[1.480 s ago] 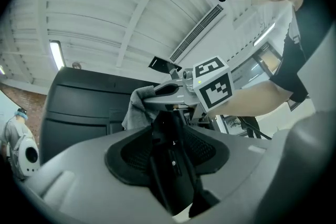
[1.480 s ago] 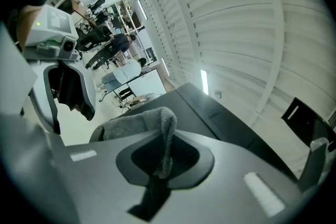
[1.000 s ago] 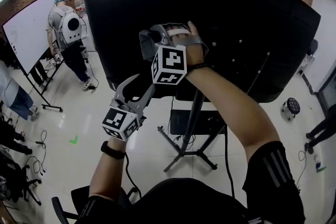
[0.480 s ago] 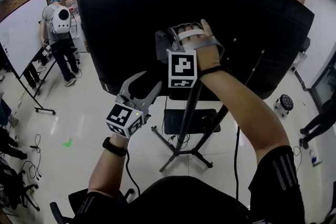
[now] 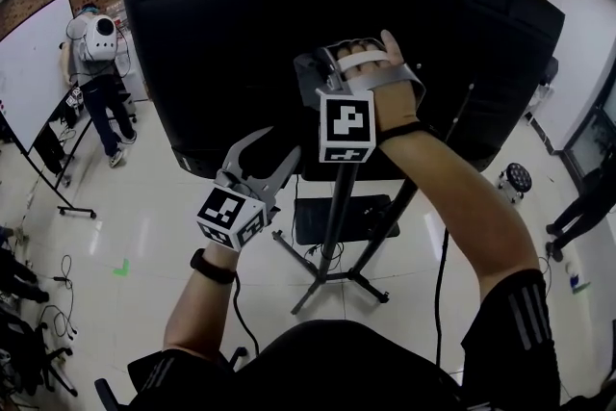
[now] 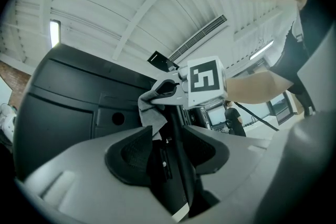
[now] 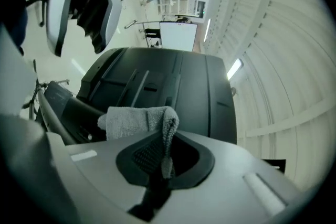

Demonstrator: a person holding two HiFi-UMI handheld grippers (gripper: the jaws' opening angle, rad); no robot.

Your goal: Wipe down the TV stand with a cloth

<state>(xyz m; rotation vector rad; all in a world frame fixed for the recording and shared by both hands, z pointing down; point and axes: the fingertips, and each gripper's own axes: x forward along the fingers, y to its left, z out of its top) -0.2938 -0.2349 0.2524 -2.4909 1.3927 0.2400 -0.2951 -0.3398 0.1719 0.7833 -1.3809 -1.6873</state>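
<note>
the black back of a large tv (image 5: 241,24) is seen filling the head view from 10 to 2 o'clock. below it, toward 6 o'clock, the tv stand (image 5: 337,207) is seen as a dark pole on tripod legs, set on a pale glossy floor (image 5: 144,236). a whiteboard (image 5: 27,63) is placed at 9 o'clock, and a person (image 5: 94,63) is seen just beside it. the right gripper (image 7: 164,147) is raised at the tv's back, at 12 o'clock from the pole. its jaws are clamped together on a fold of the grey cloth (image 7: 137,119), which is bunched toward 11 o'clock of the jaws. whether the cloth touches the panel cannot be told. the left gripper (image 5: 274,147) is held at 7 o'clock from the right one. its jaws are spread apart, with nothing gripped.
</note>
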